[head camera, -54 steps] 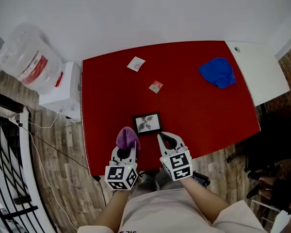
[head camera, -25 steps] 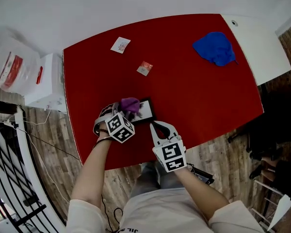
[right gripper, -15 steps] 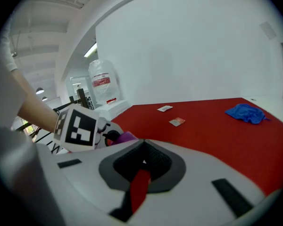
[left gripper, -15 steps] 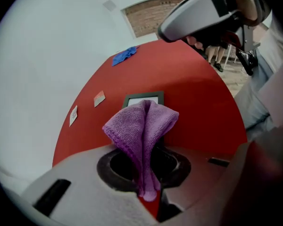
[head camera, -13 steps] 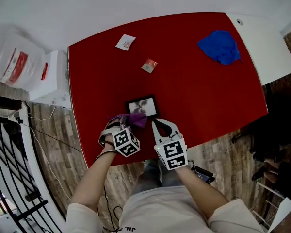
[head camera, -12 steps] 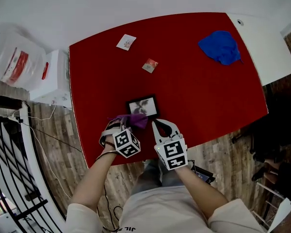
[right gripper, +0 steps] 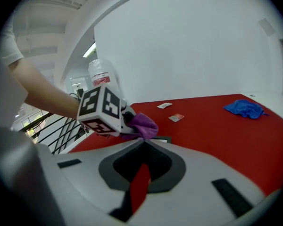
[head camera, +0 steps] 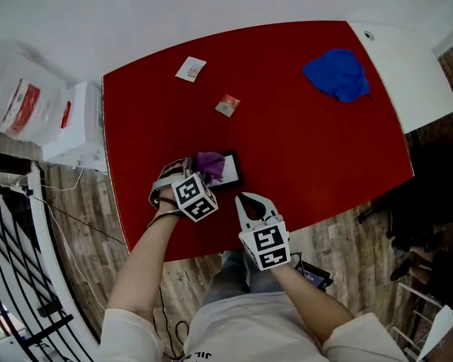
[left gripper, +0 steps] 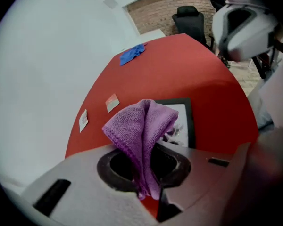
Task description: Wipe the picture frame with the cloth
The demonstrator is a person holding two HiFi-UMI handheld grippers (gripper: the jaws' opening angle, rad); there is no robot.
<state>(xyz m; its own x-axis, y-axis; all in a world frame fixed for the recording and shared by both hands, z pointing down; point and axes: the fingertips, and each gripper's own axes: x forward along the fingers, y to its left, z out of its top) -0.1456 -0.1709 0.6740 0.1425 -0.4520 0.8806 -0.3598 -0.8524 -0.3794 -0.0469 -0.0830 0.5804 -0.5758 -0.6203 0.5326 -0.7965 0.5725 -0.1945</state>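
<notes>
Head view: the left gripper (head camera: 201, 172), clamped on the purple cloth (head camera: 210, 164), has moved back onto the picture frame (head camera: 231, 175) on the red table (head camera: 309, 127), so wiping seems under way; the right gripper (head camera: 251, 201) waits closed, empty.

Blue rag (head camera: 336, 75), white card (head camera: 190, 69) and small packet (head camera: 226, 105) on red table (head camera: 302, 149)

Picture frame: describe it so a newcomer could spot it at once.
On the red table, look near the front edge, left of centre. The picture frame lies flat there, partly under a purple cloth. It is the only black-bordered rectangle; the two packets farther back are paler and unframed.
</notes>
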